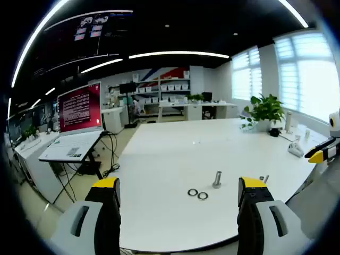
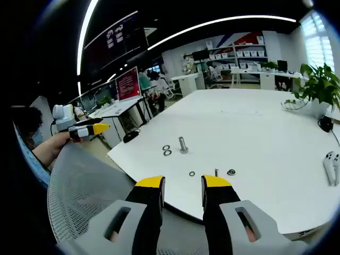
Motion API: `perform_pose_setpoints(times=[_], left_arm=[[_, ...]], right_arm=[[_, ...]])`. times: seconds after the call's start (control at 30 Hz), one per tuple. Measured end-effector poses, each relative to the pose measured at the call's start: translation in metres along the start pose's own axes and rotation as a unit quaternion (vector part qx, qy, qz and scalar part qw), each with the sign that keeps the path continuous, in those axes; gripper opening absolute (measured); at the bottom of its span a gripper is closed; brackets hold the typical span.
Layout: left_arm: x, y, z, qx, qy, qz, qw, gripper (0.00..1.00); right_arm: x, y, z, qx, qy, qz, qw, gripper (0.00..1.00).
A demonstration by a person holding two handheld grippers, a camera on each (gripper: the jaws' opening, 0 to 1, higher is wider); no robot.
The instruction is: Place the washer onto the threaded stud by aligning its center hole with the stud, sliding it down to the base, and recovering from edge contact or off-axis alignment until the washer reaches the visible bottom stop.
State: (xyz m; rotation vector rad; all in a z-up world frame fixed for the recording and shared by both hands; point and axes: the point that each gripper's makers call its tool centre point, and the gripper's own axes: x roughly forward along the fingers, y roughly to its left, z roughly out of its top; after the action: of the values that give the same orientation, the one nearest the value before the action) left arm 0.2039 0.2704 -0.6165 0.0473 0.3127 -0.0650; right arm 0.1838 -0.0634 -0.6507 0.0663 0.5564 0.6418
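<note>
At the bottom of the left gripper view the left gripper [image 1: 179, 192] rises with its yellow-tipped jaws spread wide and nothing between them; low in the right gripper view the right gripper [image 2: 183, 183] holds its jaws a narrower gap apart, also empty. Both hang short of the near edge of the white table [image 1: 175, 149], so the task looks barely begun, with no washer picked up. Just past the left jaws, in the lower centre of that view, two washers [image 1: 197, 194] lie flat side by side on the tabletop, and just beyond them and slightly right the threaded stud [image 1: 217, 179] stands upright on its base, near the washers but apart from them. In the right gripper view the same pair of washers [image 2: 167, 150] sits left of centre beside the stud [image 2: 183, 144], while closer to the right jaws lie a few small loose pieces [image 2: 212, 172], seemingly another ring, a short pin and a nut-like part, too small to name surely. At the right edge of the left gripper view the other gripper's yellow tip shows, and farther back a potted plant [image 1: 264, 110] stands on the table. As a judgement, the washers lie flat and thin, so a jaw may skid off and push one away, or clamp both together; a tilted washer could also catch on the threads.
</note>
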Motion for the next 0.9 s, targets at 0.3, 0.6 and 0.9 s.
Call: perform_pose_setpoints(times=[0.3,0.6,0.9], left_arm=[[0.003,0.001,-0.010,0.009,0.018,-0.001,0.9998,0.78],[0.002,0.004,-0.014,-0.003,0.020,-0.001,0.9998,0.73],[-0.001,0.003,-0.015,-0.047,0.017,-0.011,0.9987,0.59]], right_arm=[[0.006,-0.002,-0.012,-0.016,0.025,-0.007,0.9996,0.28],[0.005,-0.006,-0.014,-0.012,0.026,-0.017,0.9994,0.27],[0.005,-0.005,-0.024,-0.013,0.048,-0.014,0.9987,0.27]])
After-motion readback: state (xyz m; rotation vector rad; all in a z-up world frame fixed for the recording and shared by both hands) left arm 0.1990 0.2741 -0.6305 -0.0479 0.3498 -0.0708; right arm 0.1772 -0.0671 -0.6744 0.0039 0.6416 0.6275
